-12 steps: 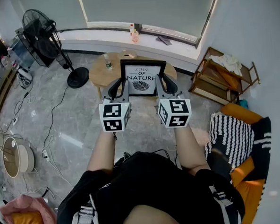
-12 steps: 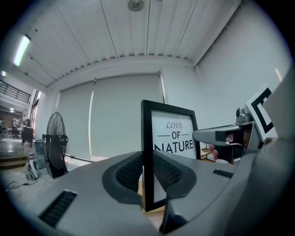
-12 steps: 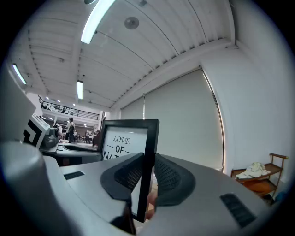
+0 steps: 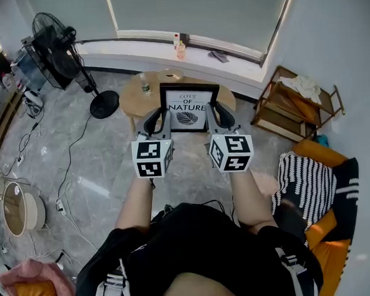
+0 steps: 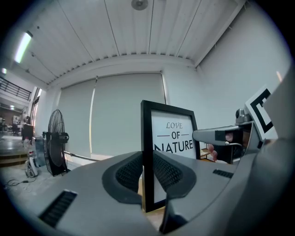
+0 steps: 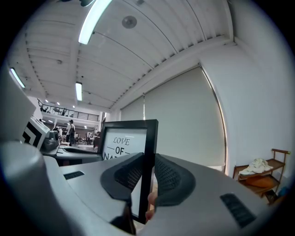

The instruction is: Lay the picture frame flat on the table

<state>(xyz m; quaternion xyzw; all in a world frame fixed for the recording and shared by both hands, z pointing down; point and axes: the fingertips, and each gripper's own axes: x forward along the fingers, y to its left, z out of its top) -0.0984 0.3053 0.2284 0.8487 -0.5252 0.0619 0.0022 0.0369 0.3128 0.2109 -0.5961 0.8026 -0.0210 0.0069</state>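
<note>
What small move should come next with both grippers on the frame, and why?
Probably tilt the picture frame top-first away from the person, toward the round table. It stands upright, and the left gripper and right gripper are each shut on a side edge, so both should rotate together.

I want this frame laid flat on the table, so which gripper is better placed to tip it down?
Neither leads: the left gripper clamps the frame by its left edge, the right gripper by its right edge, both low on it. I'd tip it with both together.
</note>
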